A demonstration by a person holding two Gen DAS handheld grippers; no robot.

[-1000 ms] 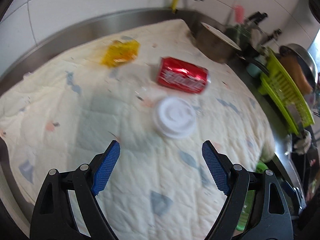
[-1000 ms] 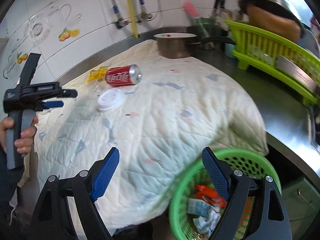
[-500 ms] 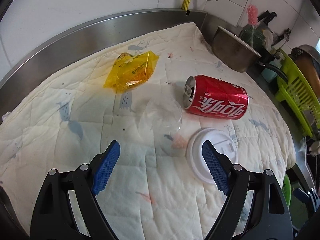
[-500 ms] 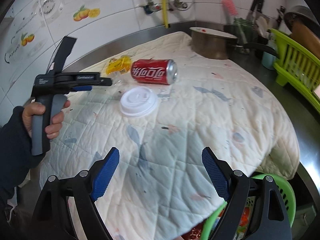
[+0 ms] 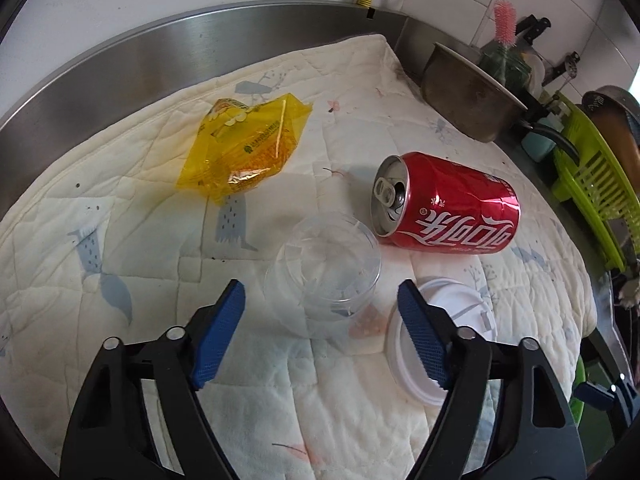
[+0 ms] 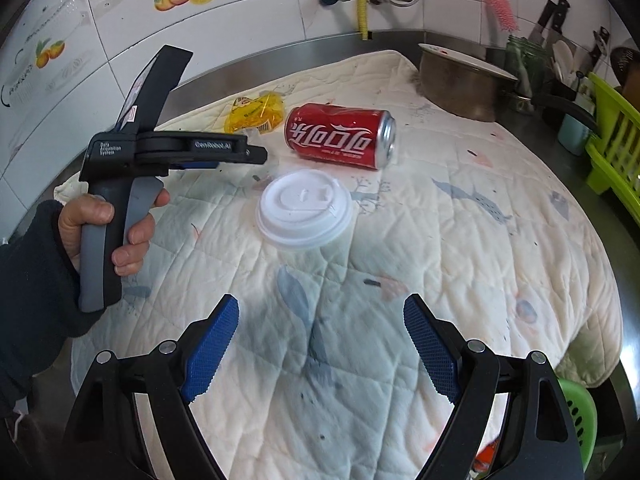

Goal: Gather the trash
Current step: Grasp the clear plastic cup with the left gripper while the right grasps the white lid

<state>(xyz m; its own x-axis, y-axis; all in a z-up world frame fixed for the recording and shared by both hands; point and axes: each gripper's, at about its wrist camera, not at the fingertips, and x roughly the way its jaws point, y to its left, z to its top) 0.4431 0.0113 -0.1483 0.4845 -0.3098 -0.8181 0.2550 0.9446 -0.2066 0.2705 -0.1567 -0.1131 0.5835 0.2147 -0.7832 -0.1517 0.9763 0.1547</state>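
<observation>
Four pieces of trash are lying on the quilted table point(image 5: 120, 216), so most of the collecting looks left to do: a clear plastic cup point(image 5: 322, 270) at centre frame, a red can point(image 5: 448, 206) right of it, a white lid point(image 5: 440, 344) at lower right, and a yellow wrapper point(image 5: 246, 152) at upper left. The green basket point(image 6: 576, 420), in the right view's lower right corner, is holding some scraps. The left tongs point(image 5: 322, 330) are gaping wide, empty, pointing at the cup. The right tongs point(image 6: 320, 346) are hovering open and empty, low in frame.
</observation>
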